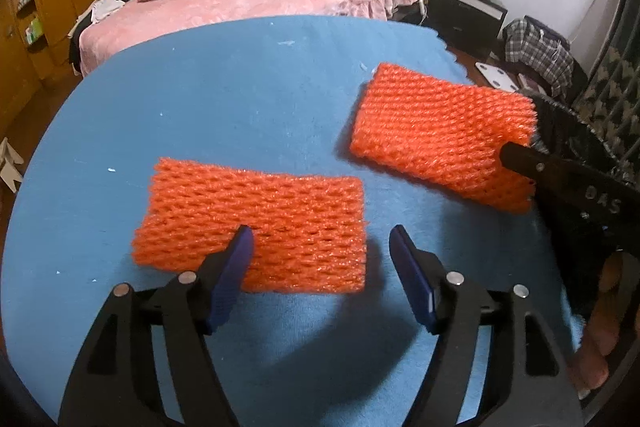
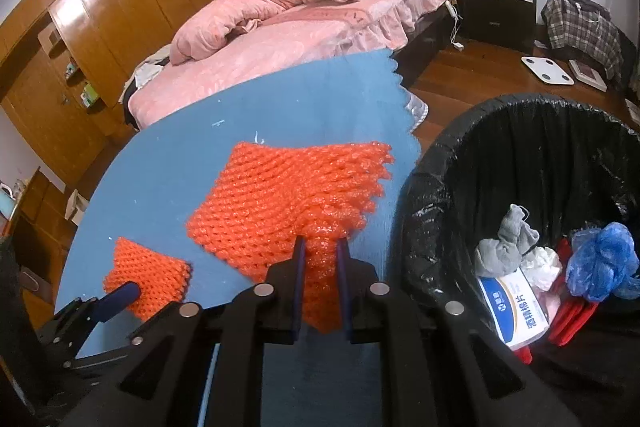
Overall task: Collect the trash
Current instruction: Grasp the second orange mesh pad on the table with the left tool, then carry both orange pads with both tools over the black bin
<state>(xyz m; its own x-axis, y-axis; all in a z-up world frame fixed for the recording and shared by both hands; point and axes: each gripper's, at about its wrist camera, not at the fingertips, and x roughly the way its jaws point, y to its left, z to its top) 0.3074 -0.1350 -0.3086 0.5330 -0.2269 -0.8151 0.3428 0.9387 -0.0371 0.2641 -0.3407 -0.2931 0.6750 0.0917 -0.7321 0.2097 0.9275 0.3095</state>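
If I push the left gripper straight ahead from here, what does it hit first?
Most likely the near orange foam net on the blue cloth. The open left gripper already straddles its near edge; height above it is unclear.

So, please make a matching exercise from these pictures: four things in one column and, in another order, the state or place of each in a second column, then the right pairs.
Things:
1. near foam net
2. far foam net
3. trash bin
4. left gripper

States or places:
A. lined with a black bag, already holding rubbish
B. pinched at one corner by the right gripper
C. open, fingers spread
D. lying flat on the blue cloth, not gripped

Pairs: 1-D, 2-B, 3-A, 4-C
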